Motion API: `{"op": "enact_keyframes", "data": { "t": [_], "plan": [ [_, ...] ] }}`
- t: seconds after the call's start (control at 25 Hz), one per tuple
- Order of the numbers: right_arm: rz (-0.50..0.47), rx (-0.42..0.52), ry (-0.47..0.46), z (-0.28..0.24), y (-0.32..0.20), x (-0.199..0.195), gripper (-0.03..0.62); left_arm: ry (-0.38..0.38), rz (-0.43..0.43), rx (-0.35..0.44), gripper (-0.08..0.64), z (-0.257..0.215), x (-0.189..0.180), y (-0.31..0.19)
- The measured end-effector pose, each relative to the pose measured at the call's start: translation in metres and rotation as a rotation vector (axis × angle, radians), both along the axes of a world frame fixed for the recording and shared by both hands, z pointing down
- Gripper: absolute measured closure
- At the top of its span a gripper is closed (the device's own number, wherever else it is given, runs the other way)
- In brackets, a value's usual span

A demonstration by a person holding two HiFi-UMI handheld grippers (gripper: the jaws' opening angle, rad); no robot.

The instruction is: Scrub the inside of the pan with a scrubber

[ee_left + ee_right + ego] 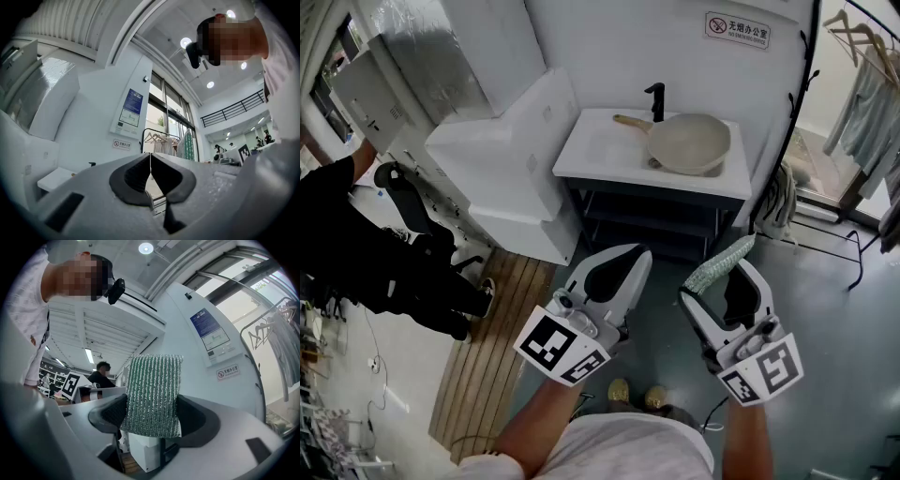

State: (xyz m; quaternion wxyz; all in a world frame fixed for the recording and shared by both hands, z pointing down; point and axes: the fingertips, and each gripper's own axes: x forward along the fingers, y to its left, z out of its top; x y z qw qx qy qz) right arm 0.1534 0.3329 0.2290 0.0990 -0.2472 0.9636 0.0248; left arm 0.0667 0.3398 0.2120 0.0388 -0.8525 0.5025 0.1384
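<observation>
Pan [689,142] on counter [600,152] beside faucet [655,100] | left claw [150,174] clenched, empty | right claw [152,417] grasping scrubber [153,383]

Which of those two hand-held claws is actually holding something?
The right gripper: a green scrubber sits clamped between its jaws. The left gripper is shut and empty.

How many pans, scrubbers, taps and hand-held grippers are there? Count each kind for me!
Pan: 1
Scrubber: 1
Tap: 1
Hand-held grippers: 2, the left hand-held gripper and the right hand-held gripper
Total: 5
</observation>
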Motion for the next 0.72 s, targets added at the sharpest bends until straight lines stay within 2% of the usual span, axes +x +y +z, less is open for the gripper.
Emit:
{"op": "enact_keyframes", "data": {
  "t": [0.72],
  "plan": [
    [0.000,-0.025,-0.023,-0.0003,-0.0083,-0.0034,0.253,0.004,-0.004,-0.001,0.543,0.0011,-0.0074,-0.0057]
  ]
}}
